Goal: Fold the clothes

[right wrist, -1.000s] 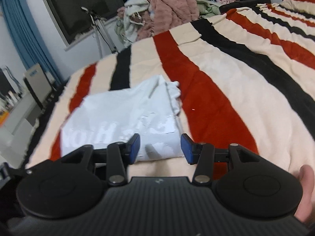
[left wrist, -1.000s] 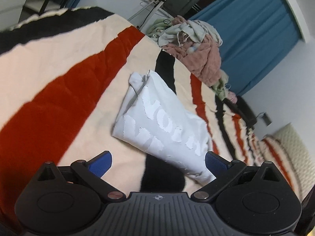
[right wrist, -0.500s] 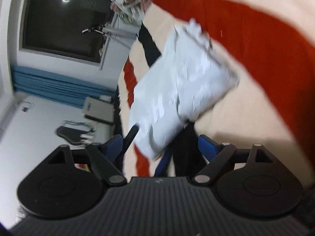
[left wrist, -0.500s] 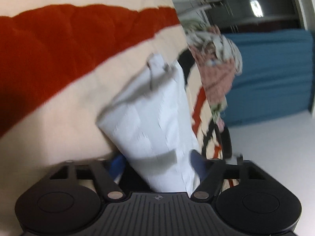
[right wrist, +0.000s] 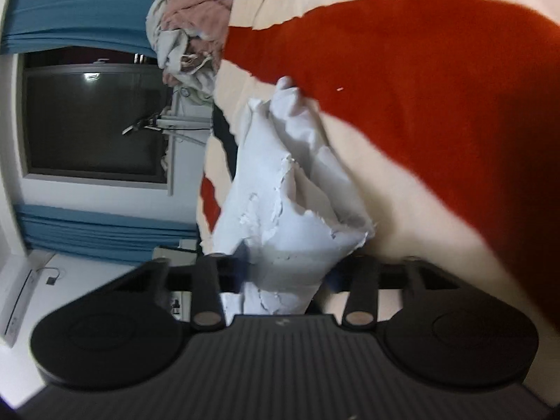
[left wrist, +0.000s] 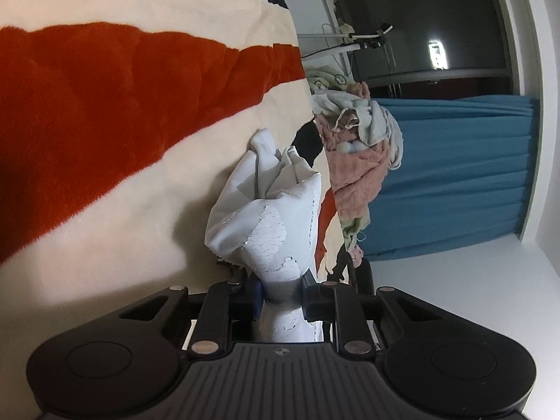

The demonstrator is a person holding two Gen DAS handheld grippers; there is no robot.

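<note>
Since a second ago I've closed both jaws on the white shirt (left wrist: 276, 217), lifting it off the bed (left wrist: 105, 112); next I'd carry it, folded, aside.

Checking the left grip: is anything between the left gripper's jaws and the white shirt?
Nothing. In the left wrist view, the left gripper has its jaws pressed directly on the bunched white shirt, with no gap or other cloth between.

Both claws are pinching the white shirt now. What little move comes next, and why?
Probably lift it and carry it toward the clothes pile. The left claw and right claw are each shut on an end of the folded white shirt, and it bunches up off the striped blanket, so the folding looks done.
</note>
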